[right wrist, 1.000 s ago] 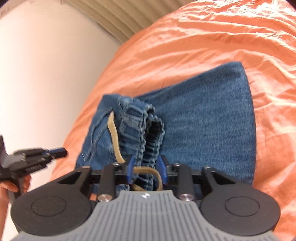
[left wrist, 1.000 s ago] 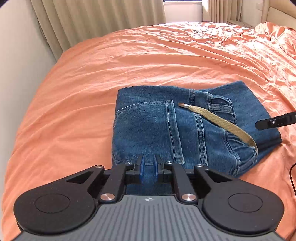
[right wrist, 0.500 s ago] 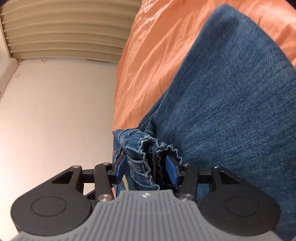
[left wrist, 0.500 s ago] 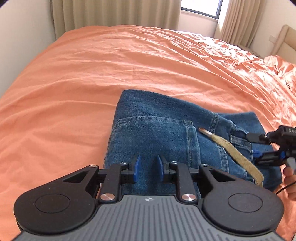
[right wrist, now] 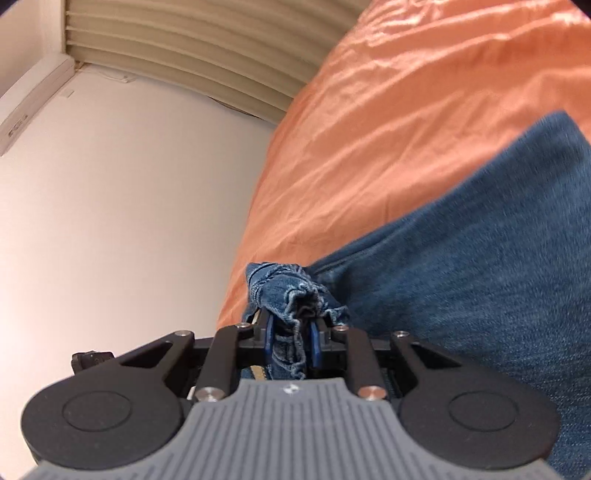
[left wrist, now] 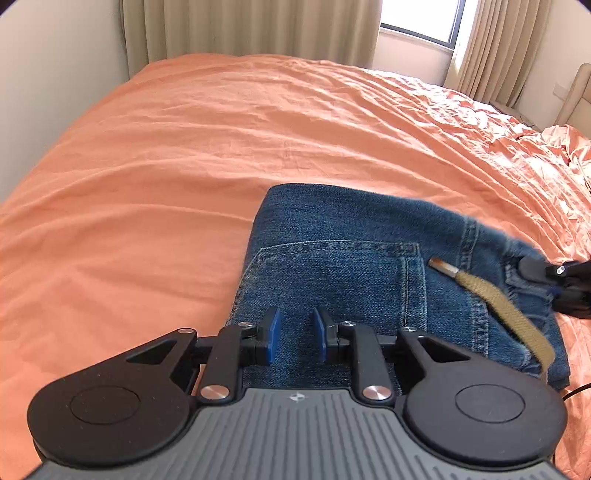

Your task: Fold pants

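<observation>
Folded blue jeans [left wrist: 351, 266] lie on the orange bed sheet [left wrist: 184, 147], back pocket up, with a tan drawstring [left wrist: 506, 310] trailing across them. My left gripper [left wrist: 295, 321] hovers over the near edge of the jeans, open, with nothing pinched between its blue pads. My right gripper [right wrist: 291, 328] is at the waistband end. Its jaws are closing, and the bunched, gathered waistband [right wrist: 291, 295] is squeezed between the pads. In the left wrist view the right gripper [left wrist: 550, 286] shows at the right edge, on that same end of the jeans.
The sheet spreads wide beyond and left of the jeans, rumpled toward the far right [left wrist: 535, 147]. A pale wall [right wrist: 110, 221] and beige curtains [left wrist: 251, 29] border the bed. A window [left wrist: 421, 18] is at the back.
My left gripper let go of the jeans' near edge, opened a little and shifted sideways. My right gripper pushed in onto the gathered waistband, widened, then closed on it.
</observation>
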`<state>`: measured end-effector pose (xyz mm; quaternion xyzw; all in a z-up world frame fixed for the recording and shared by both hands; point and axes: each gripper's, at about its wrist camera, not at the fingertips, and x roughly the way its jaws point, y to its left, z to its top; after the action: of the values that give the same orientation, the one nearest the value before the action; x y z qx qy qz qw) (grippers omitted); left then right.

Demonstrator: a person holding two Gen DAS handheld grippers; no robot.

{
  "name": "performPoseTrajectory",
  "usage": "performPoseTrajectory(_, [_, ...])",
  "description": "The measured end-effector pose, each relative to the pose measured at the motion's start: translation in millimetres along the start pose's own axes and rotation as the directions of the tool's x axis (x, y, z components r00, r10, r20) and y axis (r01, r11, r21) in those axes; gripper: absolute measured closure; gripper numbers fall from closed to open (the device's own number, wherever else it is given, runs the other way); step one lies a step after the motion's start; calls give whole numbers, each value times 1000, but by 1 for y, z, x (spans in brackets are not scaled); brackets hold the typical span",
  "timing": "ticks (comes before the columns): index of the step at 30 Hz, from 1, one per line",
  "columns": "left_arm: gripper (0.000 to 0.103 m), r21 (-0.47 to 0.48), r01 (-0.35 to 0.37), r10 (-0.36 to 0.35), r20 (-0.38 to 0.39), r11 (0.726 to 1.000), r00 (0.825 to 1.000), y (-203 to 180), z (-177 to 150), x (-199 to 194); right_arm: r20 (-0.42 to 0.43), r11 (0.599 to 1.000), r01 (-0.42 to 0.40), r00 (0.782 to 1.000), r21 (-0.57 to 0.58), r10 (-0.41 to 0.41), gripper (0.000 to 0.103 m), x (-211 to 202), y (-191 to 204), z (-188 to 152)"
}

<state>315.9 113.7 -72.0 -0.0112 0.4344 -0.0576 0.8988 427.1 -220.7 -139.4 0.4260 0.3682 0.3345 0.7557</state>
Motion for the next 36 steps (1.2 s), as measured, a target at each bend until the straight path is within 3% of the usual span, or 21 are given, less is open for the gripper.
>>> performPoseTrajectory(3, [77,12,20,-21,43,1000,999,-11,7,-13,74,996,-42,996,-73,47,88,-32,34,11])
performPoseTrajectory(6, [77,20,59,-61,69,998,996,-25,16,-20,155,991,4,988,-137,17,88,-67,53,24])
performPoseTrajectory(9, [77,44,67,-70,65,997,995,-46,22,-15,187,987,146,974,-73,-130,88,-95,30,36])
performPoseTrajectory(12, [77,73,76,-79,36,994,996,-68,22,-1,147,940,341,930,-2,-337,89,-98,-15,36])
performPoseTrajectory(13, [77,89,71,-74,26,993,997,-75,21,4,134,929,371,920,9,-369,89,-93,-29,32])
performPoseTrajectory(17, [77,115,56,-55,-17,992,998,-91,19,21,132,924,383,915,24,-382,89,-90,-50,25])
performPoseTrajectory(20, [77,111,53,-53,-8,992,999,-95,18,19,168,964,266,951,-8,-261,89,-104,-34,24])
performPoseTrajectory(21, [77,113,53,-53,-3,992,999,-96,18,17,175,968,251,953,-7,-246,89,-107,-31,24])
performPoseTrajectory(25, [77,121,35,-33,-18,992,999,-98,19,20,151,922,386,911,14,-384,89,-86,-53,27])
performPoseTrajectory(32, [77,147,13,-6,-43,989,999,-96,10,13,148,885,465,877,-16,-458,85,-84,-66,19])
performPoseTrajectory(36, [77,172,-4,12,-46,985,999,-89,1,1,190,838,536,837,-101,-513,68,-95,-39,11])
